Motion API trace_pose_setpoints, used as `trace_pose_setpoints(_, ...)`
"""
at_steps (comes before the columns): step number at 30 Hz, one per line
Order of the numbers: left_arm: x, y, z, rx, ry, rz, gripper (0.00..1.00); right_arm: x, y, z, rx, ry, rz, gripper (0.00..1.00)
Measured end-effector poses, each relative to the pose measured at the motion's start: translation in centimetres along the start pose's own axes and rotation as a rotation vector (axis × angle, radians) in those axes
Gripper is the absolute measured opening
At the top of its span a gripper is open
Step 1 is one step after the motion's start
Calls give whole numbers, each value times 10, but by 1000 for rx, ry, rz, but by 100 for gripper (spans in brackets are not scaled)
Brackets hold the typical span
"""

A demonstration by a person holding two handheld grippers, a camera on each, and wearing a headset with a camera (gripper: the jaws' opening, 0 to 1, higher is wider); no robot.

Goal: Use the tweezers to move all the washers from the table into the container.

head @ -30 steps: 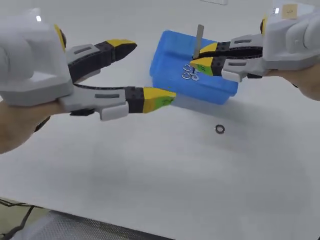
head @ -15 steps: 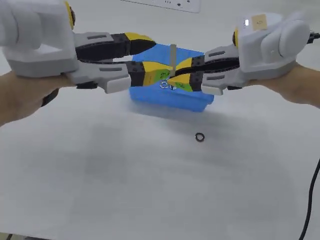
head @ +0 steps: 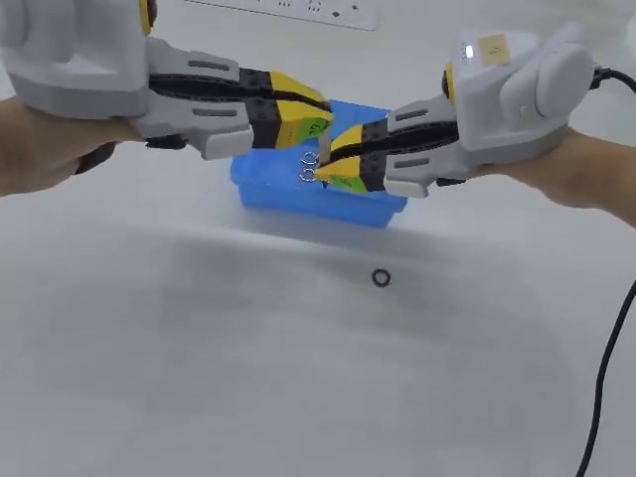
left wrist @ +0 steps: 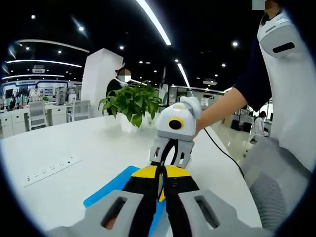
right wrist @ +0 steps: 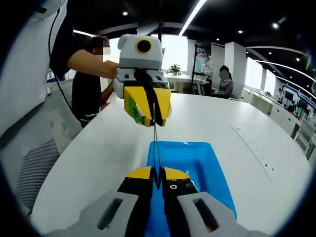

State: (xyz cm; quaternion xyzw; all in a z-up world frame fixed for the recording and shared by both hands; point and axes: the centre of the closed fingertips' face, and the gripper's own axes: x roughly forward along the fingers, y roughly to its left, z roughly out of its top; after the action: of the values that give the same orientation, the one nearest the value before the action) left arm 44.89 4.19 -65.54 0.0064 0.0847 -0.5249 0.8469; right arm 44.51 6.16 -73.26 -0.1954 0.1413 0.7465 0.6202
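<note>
Washers (head: 308, 169) in container (head: 260, 191) | one washer (head: 382, 278) left on counter (head: 298, 378) near container | left gripper (head: 323, 114), right gripper (head: 328, 162) jaws clenched on tweezers (right wrist: 154, 143) over container

- The left gripper (head: 320, 114) and right gripper (head: 328, 164) are covering much of the container (head: 263, 186).
- The tweezers (right wrist: 154, 138) are showing edge-on, too thin to tell their tips.
- The far socket strip (head: 298, 10) is running off the top edge.
</note>
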Motion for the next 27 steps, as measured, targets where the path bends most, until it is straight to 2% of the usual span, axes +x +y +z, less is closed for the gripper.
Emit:
trace_pose_setpoints(4, -1, -8, 1, 39, 7, -35, 6, 1, 2, 1, -8, -1, 16, 7)
trace_pose_setpoints(6, -1, -4, -1, 43, 14, -39, 5, 3, 3, 1, -12, 2, 22, 7)
trace_pose_setpoints(8, -1, -6, -2, 80, 28, -53, 5, 4, 3, 1, -18, 3, 21, 7)
trace_pose_setpoints(11, -2, -4, 0, 127, 36, -39, 4, 6, 1, 3, -23, -2, 13, 8)
trace_pose_setpoints(15, -2, 0, 0, 124, 32, -26, 4, 7, -3, 4, -40, 10, -6, 10)
trace_pose_setpoints(17, -2, 0, 0, 151, 32, -33, 4, 7, -4, 3, -41, 17, -16, 10)
trace_pose_setpoints(27, 3, 0, 2, 165, 32, -27, 4, 7, -5, 4, -17, 24, -68, 17)
